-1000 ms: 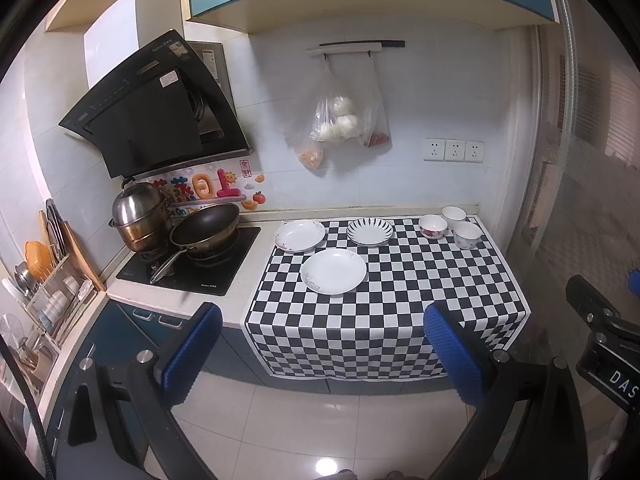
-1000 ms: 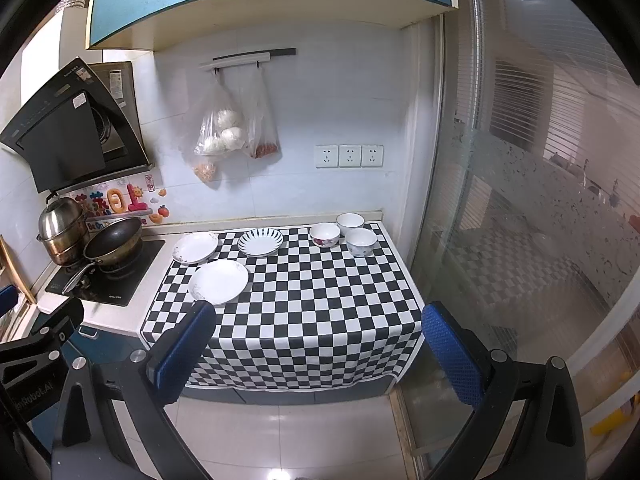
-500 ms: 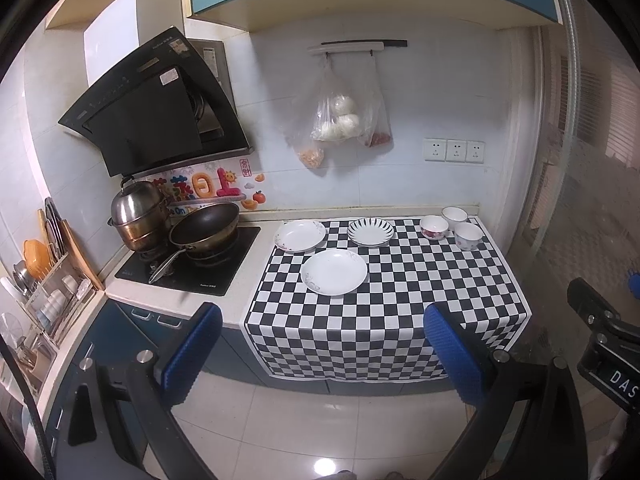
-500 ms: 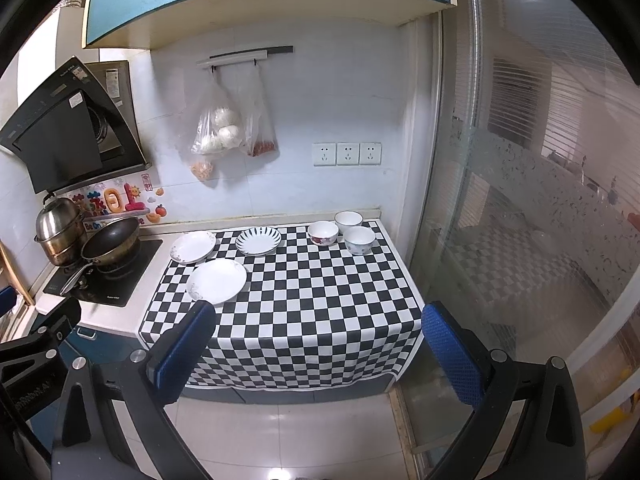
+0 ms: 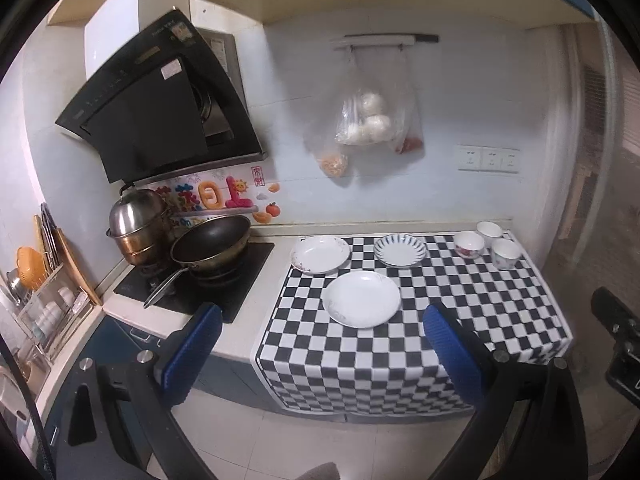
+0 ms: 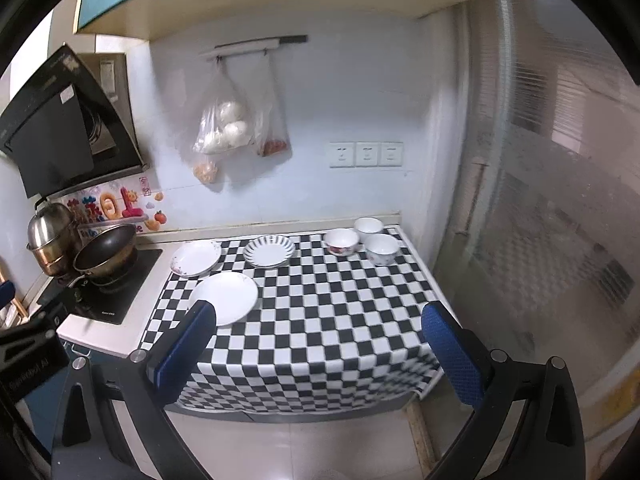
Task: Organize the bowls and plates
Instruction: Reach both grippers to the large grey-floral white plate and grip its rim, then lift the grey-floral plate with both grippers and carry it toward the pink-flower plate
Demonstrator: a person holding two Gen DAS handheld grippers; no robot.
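On the checkered cloth (image 5: 440,320) lie a plain white plate (image 5: 361,298) in front, a white plate (image 5: 320,255) behind it on the left, and a blue-striped plate (image 5: 400,250). Three small bowls (image 5: 469,244) (image 5: 489,230) (image 5: 505,253) stand at the back right. The same plates (image 6: 225,298) (image 6: 195,258) (image 6: 269,251) and bowls (image 6: 341,241) (image 6: 368,227) (image 6: 382,249) show in the right wrist view. My left gripper (image 5: 320,324) is open and empty, short of the counter's front edge. My right gripper (image 6: 318,328) is open and empty, also in front of the counter.
A black wok (image 5: 211,242) and steel pot (image 5: 138,226) sit on the cooktop at left under a range hood (image 5: 160,120). Bags (image 5: 366,120) hang on the wall. A dish rack (image 5: 44,300) stands far left. A glass partition (image 6: 540,200) bounds the right.
Both grippers have moved forward toward the counter; the plates and bowls appear larger and nearer. Nothing on the counter has moved.
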